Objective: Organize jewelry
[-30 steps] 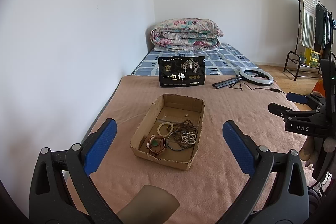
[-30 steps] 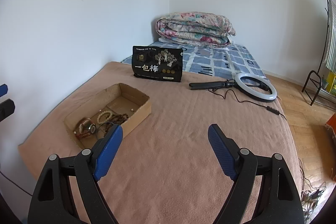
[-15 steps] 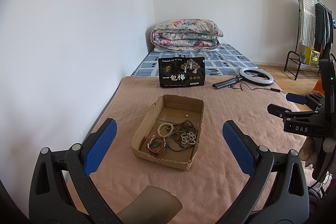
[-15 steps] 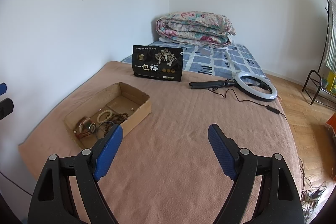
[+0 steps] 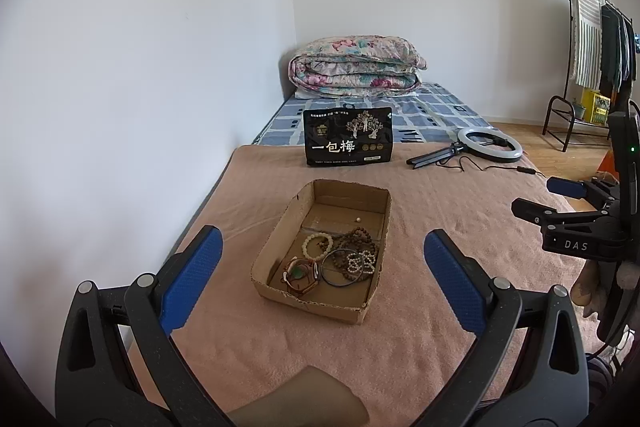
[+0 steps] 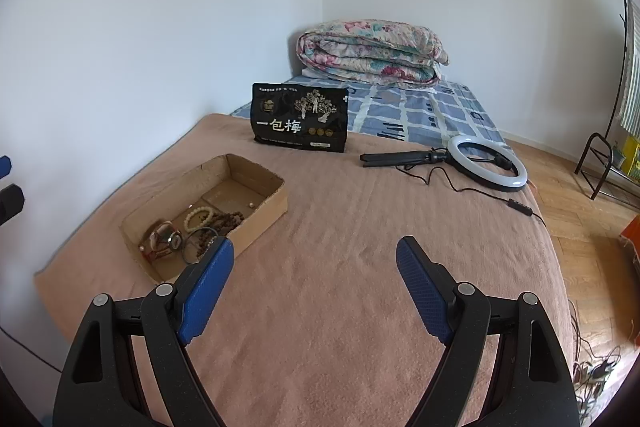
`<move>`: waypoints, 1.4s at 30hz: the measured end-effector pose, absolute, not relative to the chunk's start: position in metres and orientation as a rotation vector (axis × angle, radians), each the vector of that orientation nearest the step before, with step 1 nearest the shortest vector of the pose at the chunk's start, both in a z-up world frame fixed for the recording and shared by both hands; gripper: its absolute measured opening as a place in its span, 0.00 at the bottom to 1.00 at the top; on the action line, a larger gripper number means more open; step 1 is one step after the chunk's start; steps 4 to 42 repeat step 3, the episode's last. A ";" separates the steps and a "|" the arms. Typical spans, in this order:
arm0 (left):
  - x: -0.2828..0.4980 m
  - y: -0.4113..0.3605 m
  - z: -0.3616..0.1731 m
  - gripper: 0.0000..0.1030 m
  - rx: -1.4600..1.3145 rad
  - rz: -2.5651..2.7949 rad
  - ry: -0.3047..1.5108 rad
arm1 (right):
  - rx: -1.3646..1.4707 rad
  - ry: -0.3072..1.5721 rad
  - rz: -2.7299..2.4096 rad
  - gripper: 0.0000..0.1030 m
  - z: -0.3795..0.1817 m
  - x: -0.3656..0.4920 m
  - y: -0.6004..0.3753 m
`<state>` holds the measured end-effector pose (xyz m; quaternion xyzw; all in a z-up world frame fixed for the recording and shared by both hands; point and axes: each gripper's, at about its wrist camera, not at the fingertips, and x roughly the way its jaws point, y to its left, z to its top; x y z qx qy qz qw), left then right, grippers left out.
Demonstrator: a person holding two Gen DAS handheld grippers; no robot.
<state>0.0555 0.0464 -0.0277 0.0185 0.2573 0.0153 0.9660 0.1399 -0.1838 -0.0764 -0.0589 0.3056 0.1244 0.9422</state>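
Observation:
A shallow cardboard box (image 5: 280, 231) (image 6: 264, 215) lies on the pink blanket. It holds a pale bead bracelet (image 5: 317, 243) (image 6: 197, 217), brown wooden beads (image 5: 360, 241) (image 6: 228, 219), a dark bangle (image 5: 339, 267), a red cord bracelet with a green stone (image 5: 299, 273) (image 6: 160, 241) and one loose pearl (image 5: 358, 219). My left gripper (image 5: 322, 267) is open and empty, held above and in front of the box. My right gripper (image 6: 315, 267) is open and empty, to the right of the box; it also shows in the left wrist view (image 5: 560, 203).
A black snack bag (image 5: 347, 142) (image 6: 299, 123) stands behind the box. A ring light on a folded tripod (image 5: 489, 143) (image 6: 486, 163) with its cable lies at the back right. A folded floral quilt (image 5: 356, 67) sits at the bed's head. A clothes rack (image 5: 592, 59) stands right.
Almost nothing differs. The right gripper has drifted slightly left in the left wrist view. Both stay open and empty.

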 end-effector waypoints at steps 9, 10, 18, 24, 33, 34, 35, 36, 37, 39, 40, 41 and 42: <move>0.055 0.048 -0.028 0.99 0.038 0.031 0.522 | -0.117 0.624 0.252 0.81 -0.077 0.139 -0.185; 0.055 0.048 -0.028 0.99 0.038 0.031 0.522 | -0.117 0.624 0.252 0.81 -0.077 0.139 -0.185; 0.055 0.048 -0.028 0.99 0.038 0.031 0.522 | -0.117 0.624 0.252 0.81 -0.077 0.139 -0.185; 0.055 0.048 -0.028 0.99 0.038 0.031 0.522 | -0.117 0.624 0.252 0.81 -0.077 0.139 -0.185; 0.055 0.048 -0.028 0.99 0.038 0.031 0.522 | -0.117 0.624 0.252 0.81 -0.077 0.139 -0.185; 0.055 0.048 -0.028 0.99 0.038 0.031 0.522 | -0.117 0.624 0.252 0.81 -0.077 0.139 -0.185; 0.055 0.048 -0.028 0.99 0.038 0.031 0.522 | -0.117 0.624 0.252 0.81 -0.077 0.139 -0.185; 0.055 0.048 -0.028 0.99 0.038 0.031 0.522 | -0.117 0.624 0.252 0.81 -0.077 0.139 -0.185; 0.055 0.048 -0.028 0.99 0.038 0.031 0.522 | -0.117 0.624 0.252 0.81 -0.077 0.139 -0.185; 0.055 0.048 -0.028 0.99 0.038 0.031 0.522 | -0.117 0.624 0.252 0.81 -0.077 0.139 -0.185; 0.055 0.048 -0.028 0.99 0.038 0.031 0.522 | -0.117 0.624 0.252 0.81 -0.077 0.139 -0.185; 0.055 0.048 -0.028 0.99 0.038 0.031 0.522 | -0.117 0.624 0.252 0.81 -0.077 0.139 -0.185; 0.055 0.048 -0.028 0.99 0.038 0.031 0.522 | -0.117 0.624 0.252 0.81 -0.077 0.139 -0.185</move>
